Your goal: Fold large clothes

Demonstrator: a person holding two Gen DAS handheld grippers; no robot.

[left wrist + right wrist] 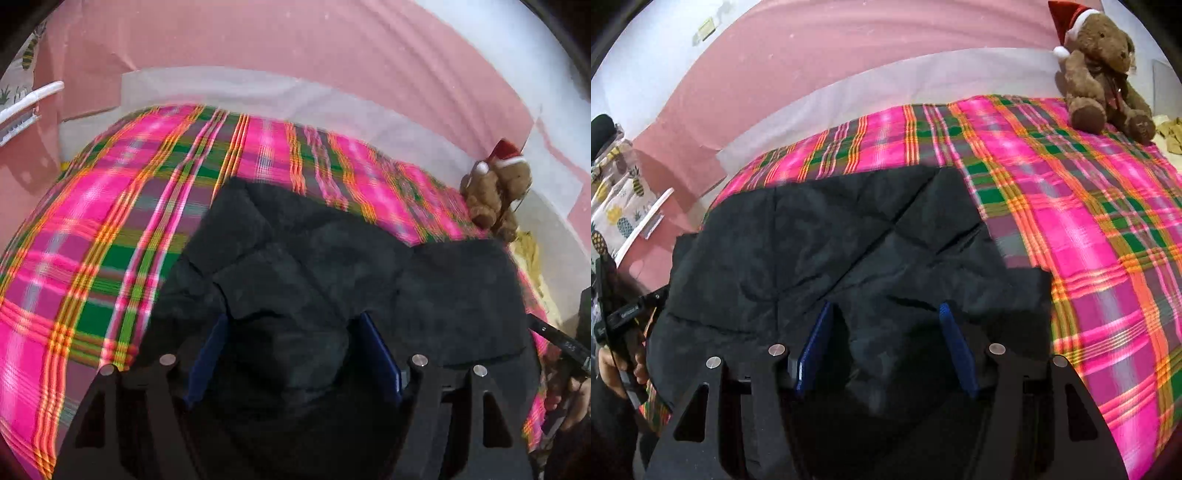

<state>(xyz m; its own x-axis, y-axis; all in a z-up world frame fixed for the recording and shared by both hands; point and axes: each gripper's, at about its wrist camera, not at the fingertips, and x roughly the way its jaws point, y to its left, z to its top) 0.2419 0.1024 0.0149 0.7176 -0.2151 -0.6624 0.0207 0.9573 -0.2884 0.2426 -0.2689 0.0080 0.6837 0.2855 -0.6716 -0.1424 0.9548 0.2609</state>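
Your black quilted jacket (pixel 827 240) lies on the bed, on the pink plaid blanket (pixel 1089 229), near the edge where you stand. It looks already folded into a compact block, with straight sides and a square corner at the right. My judgement is that the main folds are made, and what is left is perhaps one more fold in half, or only smoothing (a ridge of cloth stands up in front of each tool).

Your left gripper (pixel 291 332) has its blue pads wide apart; a hump of jacket rises between them, but the pads do not press on it. Your right gripper (pixel 886 325) is the same, wide, with cloth between and nothing held.

I see no basket, box or drawer to receive the jacket. At the far corner of the bed sits only a teddy bear (pixel 1104 70) in a red hat.
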